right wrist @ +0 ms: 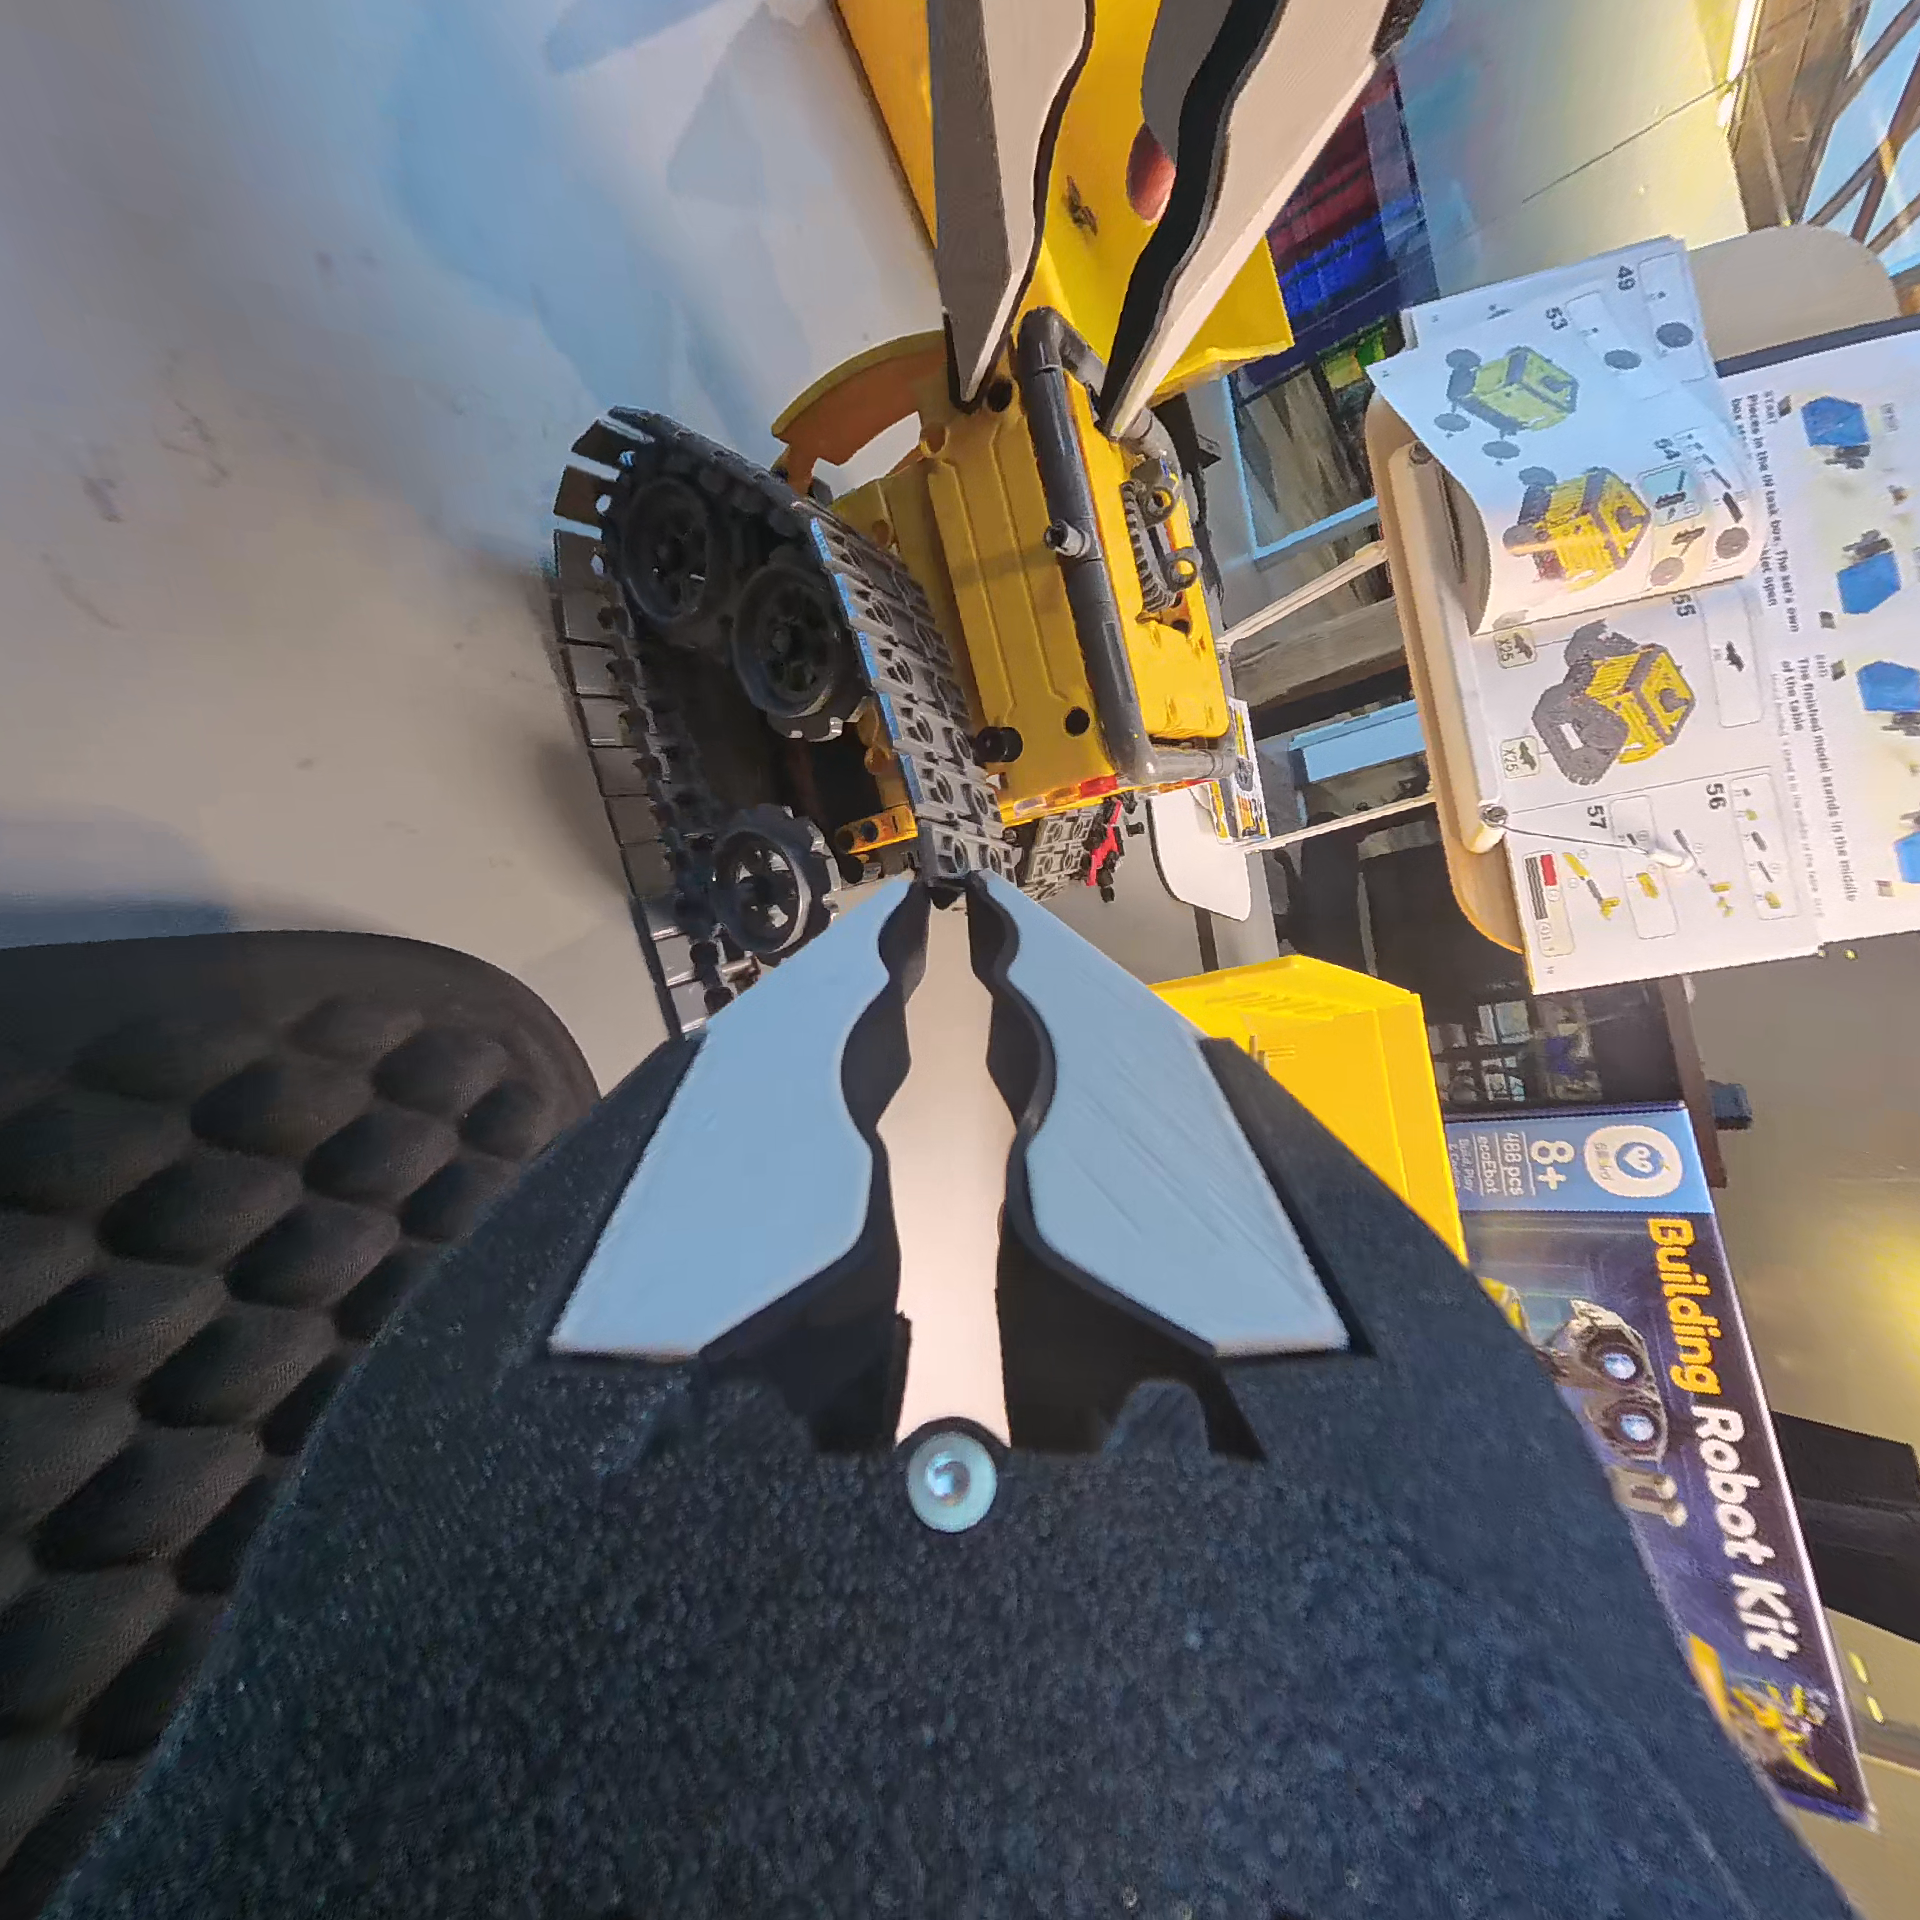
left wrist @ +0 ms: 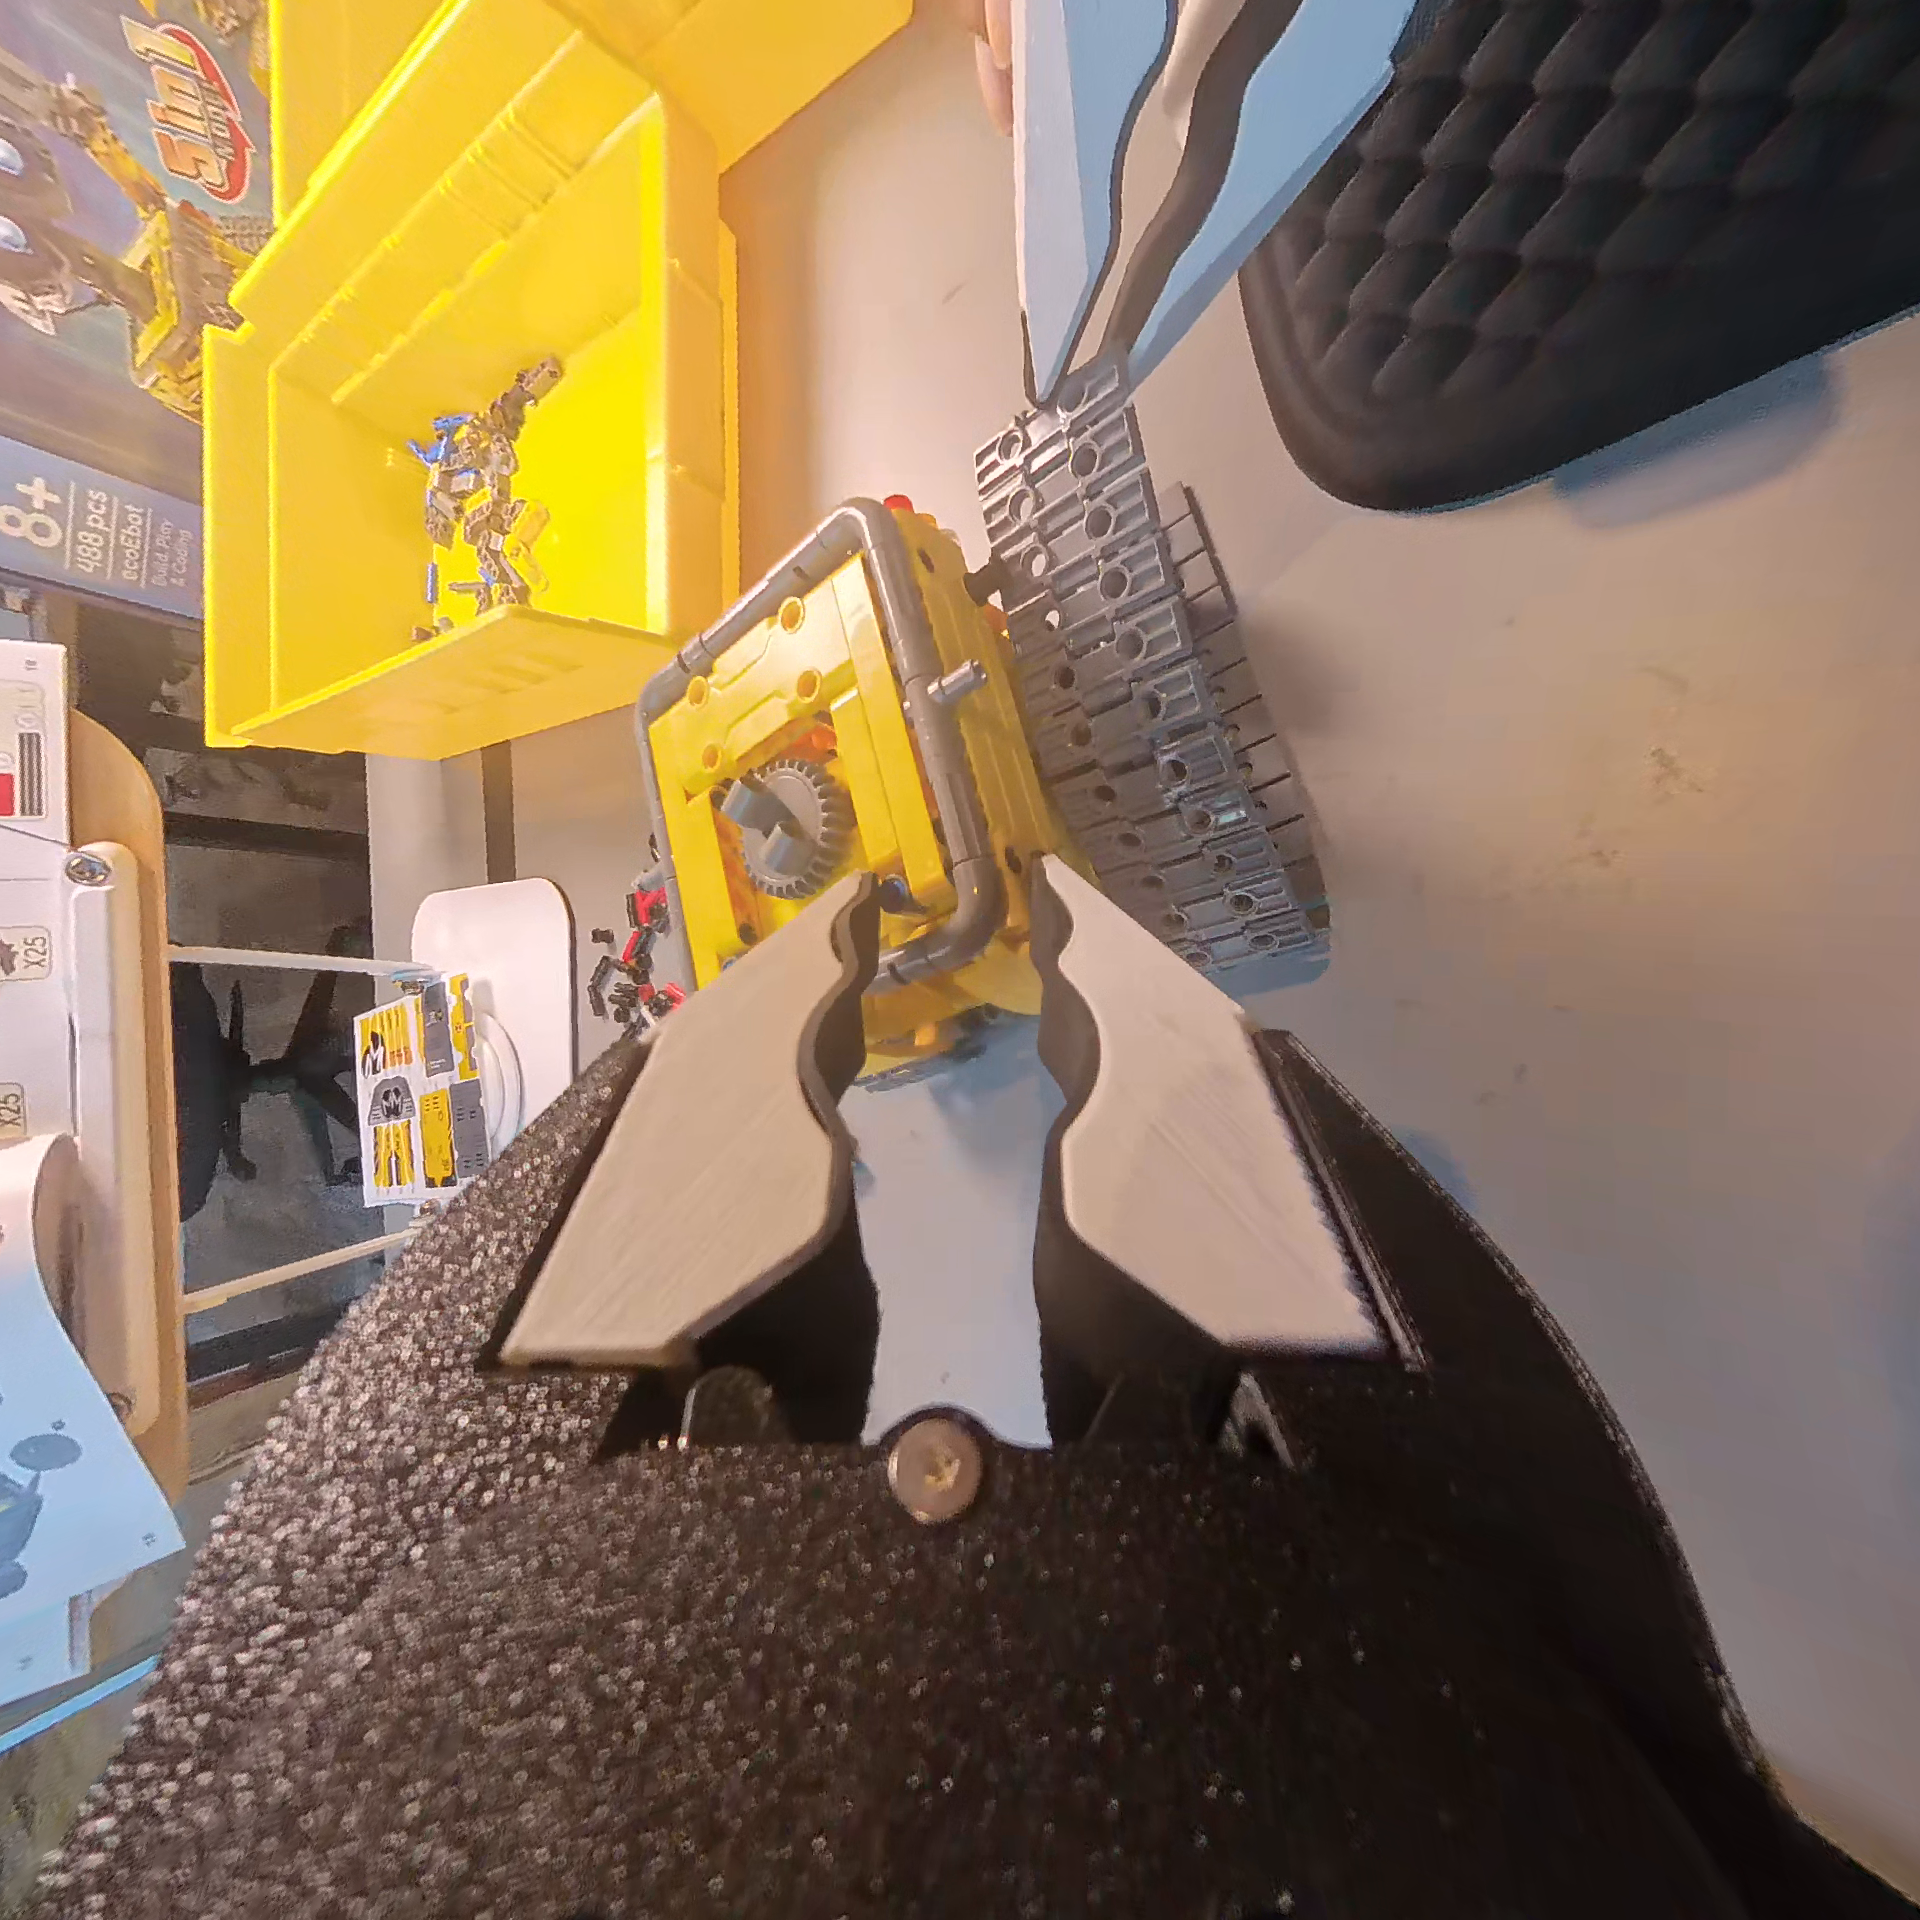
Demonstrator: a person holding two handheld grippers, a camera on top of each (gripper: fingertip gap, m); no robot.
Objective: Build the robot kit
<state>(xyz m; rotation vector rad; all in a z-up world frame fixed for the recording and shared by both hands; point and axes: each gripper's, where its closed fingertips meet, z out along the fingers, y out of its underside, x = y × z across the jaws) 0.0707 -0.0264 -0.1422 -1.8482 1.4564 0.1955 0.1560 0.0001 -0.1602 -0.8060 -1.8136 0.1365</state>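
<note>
Two grippers meet on one yellow brick-built tracked vehicle (left wrist: 831,769), from opposite ends. The left gripper (left wrist: 951,883) has its pale fingers (left wrist: 769,997) clamped on the near corner of the yellow body, either side of the grey tube frame (left wrist: 940,727) that rims it; the tips press against the model with that corner wedged in the gap. On the body's face sits a grey gear (left wrist: 795,821).

Over in the right wrist view, the right gripper (right wrist: 948,883) has its fingers (right wrist: 810,1039) drawn almost together, pinching the near end of the grey track (right wrist: 894,707) where the links bunch up. Just left of the tips sits a small black toothed wheel (right wrist: 764,883), with two bigger black wheels (right wrist: 727,603) farther along inside the tread. The left gripper comes in from the far side here, tips set on the body's far edge.

The vehicle rests on its side on a white table (left wrist: 1558,831), its track against the surface. A black quilted cushion (left wrist: 1610,239) lies near the right gripper. A yellow bin (left wrist: 468,436) holds a small heap of loose pieces (left wrist: 483,488). Beyond the table edge stand a blue kit box (right wrist: 1662,1455), an open instruction booklet (right wrist: 1621,582) propped on a stand, and a small sticker sheet (left wrist: 421,1091).
</note>
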